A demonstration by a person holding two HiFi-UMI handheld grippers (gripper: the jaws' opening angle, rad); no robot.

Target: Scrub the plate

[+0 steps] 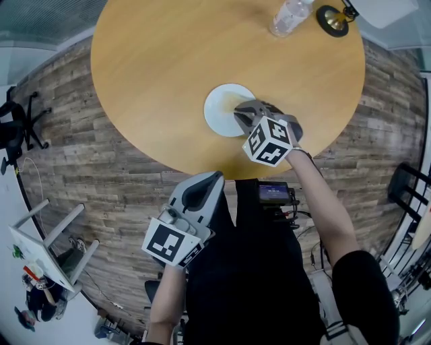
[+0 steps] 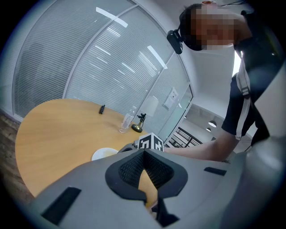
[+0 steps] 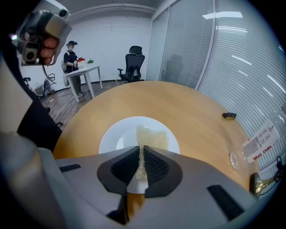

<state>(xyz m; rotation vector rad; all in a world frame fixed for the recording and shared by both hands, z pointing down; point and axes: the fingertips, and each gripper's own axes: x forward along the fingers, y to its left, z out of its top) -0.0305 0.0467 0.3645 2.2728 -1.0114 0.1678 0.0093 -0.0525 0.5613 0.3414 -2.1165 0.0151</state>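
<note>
The grey-brown wood-plank floor (image 1: pixel 81 135) surrounds the round, light-brown wooden table (image 1: pixel 155 81), which fills the upper half of the head view.

The left gripper (image 1: pixel 214 178) is grey plastic and carries a black-and-white marker cube (image 1: pixel 172 244). It is held off the table, beyond the table edge at 6 o'clock and close to the person's body. Its tips point toward 1 o'clock. In the left gripper view its jaws meet at the tips, and nothing is between them.

The right gripper (image 1: pixel 244 111) carries its own marker cube (image 1: pixel 271 141). It reaches over the table edge from 5 o'clock, with its tips above the plate. In the right gripper view its jaws are clamped on the sponge, with only a narrow slit between the pads.

The round white ceramic plate (image 1: pixel 219 111) lies flat on the table. It sits at 6 o'clock from the table centre, near the edge.

The thin, pale yellow sponge (image 3: pixel 152 136) projects forward from the right gripper's jaws and lies over the centre of the plate. It covers the plate's 12 to 2 o'clock area in the right gripper view.

A clear plastic bottle (image 1: pixel 289 15) is on the table at 1 o'clock, well apart from the plate. A small brass-coloured object (image 1: pixel 333 20) is just beside the bottle, at its 3 o'clock.
</note>
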